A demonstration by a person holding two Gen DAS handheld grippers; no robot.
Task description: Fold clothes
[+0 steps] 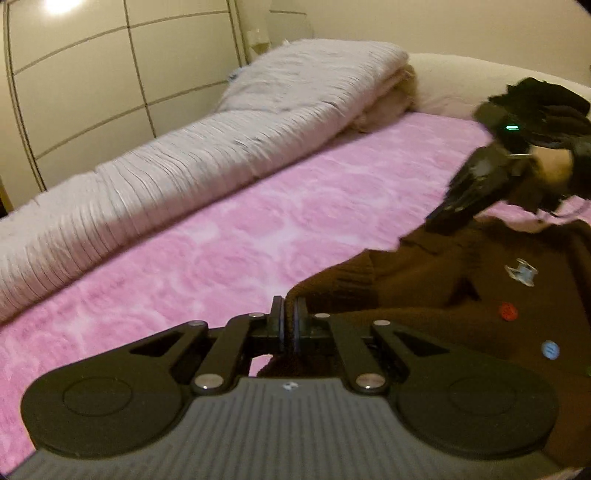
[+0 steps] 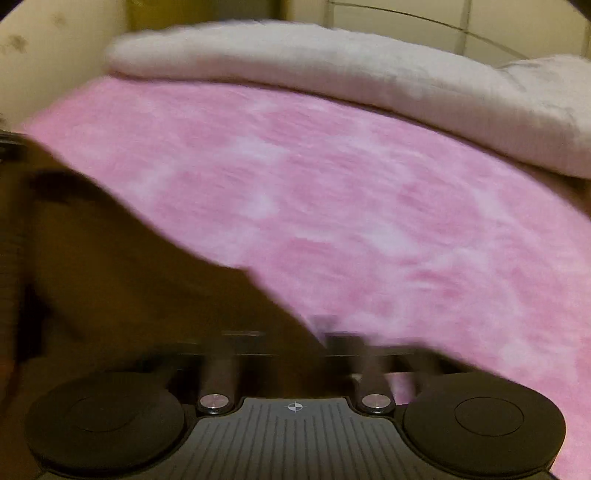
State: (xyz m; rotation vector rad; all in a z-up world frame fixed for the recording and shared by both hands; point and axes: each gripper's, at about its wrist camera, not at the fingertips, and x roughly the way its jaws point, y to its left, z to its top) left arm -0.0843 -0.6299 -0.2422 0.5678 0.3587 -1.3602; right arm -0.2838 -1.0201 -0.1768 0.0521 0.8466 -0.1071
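- A bed (image 1: 207,236) under a mottled pink cover fills the room.
- A pale ribbed quilt (image 1: 207,147) lies rolled along its far side.
- Cream panelled wardrobe doors (image 1: 92,74) reflect a lamp's glare.
- Plain cream walls (image 1: 443,26).

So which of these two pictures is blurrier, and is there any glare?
Right wrist view: heavy motion smear over the brown garment and the right tool. Left wrist view: sharper, left tool crisp, lamp glare top left, fisheye bends the wardrobe lines.

free: pink blanket (image 1: 229,236) | blocked: rolled duvet (image 1: 177,162) behind
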